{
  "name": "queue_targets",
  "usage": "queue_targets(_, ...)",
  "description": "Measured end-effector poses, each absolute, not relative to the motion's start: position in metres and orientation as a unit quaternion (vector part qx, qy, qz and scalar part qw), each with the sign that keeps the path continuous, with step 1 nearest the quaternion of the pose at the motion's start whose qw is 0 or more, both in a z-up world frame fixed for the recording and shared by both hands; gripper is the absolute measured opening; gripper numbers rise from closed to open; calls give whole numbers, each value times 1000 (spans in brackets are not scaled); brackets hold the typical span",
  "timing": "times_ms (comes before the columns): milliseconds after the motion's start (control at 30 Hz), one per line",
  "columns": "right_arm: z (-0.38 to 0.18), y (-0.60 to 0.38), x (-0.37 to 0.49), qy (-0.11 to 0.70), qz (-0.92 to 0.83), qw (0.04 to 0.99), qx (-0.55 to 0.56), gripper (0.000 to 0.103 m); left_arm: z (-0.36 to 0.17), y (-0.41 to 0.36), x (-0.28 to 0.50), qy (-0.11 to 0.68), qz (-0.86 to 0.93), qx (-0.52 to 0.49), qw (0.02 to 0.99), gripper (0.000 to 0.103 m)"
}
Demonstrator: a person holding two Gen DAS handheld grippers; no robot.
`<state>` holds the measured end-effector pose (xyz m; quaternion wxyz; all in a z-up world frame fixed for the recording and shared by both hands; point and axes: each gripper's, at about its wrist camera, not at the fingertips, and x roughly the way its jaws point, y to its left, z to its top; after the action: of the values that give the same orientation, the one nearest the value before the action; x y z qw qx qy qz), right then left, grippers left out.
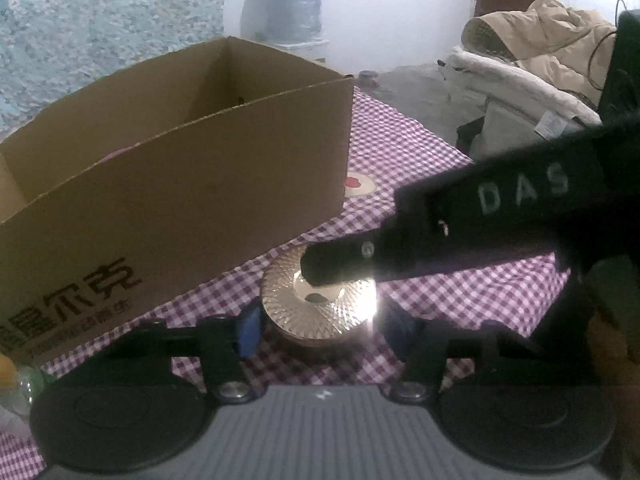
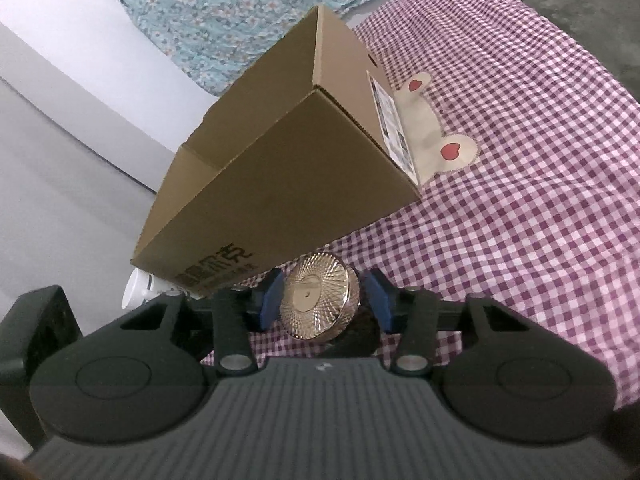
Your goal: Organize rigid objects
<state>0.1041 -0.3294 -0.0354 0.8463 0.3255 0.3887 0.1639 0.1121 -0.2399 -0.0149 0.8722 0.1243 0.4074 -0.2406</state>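
A round gold-faceted jar point(image 1: 318, 304) lies on the purple checked cloth point(image 1: 400, 140) at lower centre of both views, just beside the near wall of the open cardboard box point(image 1: 172, 184), so the step in hand looks like the pick-up before boxing it. The left hand-held gripper point(image 1: 322, 326) brackets the jar at a middling opening, its blue pads point(image 1: 249, 332) right beside the sides, though contact I cannot confirm. The right hand-held gripper point(image 2: 322, 304) brackets it likewise, tip over the lid; next, one firm squeeze and a lift over the rim.
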Motion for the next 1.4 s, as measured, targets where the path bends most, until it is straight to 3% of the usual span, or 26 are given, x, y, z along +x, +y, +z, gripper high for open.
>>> queue_targets(1400, -32, -284, 90, 414, 176, 853, 265, 40, -20, -208, 85, 435, -209, 98, 870, 57)
